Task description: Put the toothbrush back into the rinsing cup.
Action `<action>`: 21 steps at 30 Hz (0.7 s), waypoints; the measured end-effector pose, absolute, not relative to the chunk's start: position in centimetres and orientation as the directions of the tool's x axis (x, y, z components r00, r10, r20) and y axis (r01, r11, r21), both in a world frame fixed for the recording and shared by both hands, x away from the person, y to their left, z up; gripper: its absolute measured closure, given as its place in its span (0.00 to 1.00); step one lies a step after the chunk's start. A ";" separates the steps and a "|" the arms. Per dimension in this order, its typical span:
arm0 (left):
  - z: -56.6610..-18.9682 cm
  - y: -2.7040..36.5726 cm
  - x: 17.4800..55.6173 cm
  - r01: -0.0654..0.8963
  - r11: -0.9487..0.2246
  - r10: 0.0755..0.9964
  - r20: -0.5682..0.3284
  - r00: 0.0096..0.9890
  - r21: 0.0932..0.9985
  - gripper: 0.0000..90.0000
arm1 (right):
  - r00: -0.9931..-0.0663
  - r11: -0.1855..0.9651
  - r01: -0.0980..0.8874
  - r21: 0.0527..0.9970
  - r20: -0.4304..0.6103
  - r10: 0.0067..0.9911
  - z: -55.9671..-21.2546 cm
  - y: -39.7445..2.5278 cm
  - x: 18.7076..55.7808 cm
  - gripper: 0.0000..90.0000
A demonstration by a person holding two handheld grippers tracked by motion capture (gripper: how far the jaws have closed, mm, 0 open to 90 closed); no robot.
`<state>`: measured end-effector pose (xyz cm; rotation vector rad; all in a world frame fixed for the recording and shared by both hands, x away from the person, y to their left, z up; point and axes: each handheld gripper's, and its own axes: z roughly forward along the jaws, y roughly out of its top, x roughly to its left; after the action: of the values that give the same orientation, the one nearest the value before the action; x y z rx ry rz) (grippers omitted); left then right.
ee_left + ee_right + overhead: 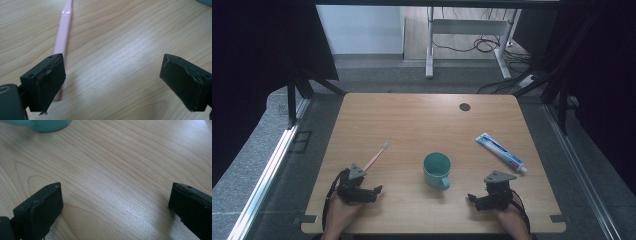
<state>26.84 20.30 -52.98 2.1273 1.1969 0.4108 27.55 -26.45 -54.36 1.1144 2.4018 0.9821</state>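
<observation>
Toothpaste tube (501, 152), print probably unreadable

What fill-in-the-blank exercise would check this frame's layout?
1. The toothbrush beside the left gripper is ____ in colour.
2. Between the two grippers stands a teal ____ with a handle.
3. The toothpaste lies on the table nearer the ____ gripper.
4. The fingers of the right gripper are wide ____ over bare wood.

Missing words: pink; mug; right; open
</observation>
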 end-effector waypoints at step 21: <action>-52.0 23.5 29.2 0.703 -0.415 0.849 -0.030 0.527 0.578 0.16 | -0.646 0.461 0.546 0.700 0.001 0.763 -54.4 -26.4 27.6 0.00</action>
<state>29.22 23.46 -51.98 2.2355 1.2580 0.3627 27.57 -26.44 -54.36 1.1140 2.4017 0.9809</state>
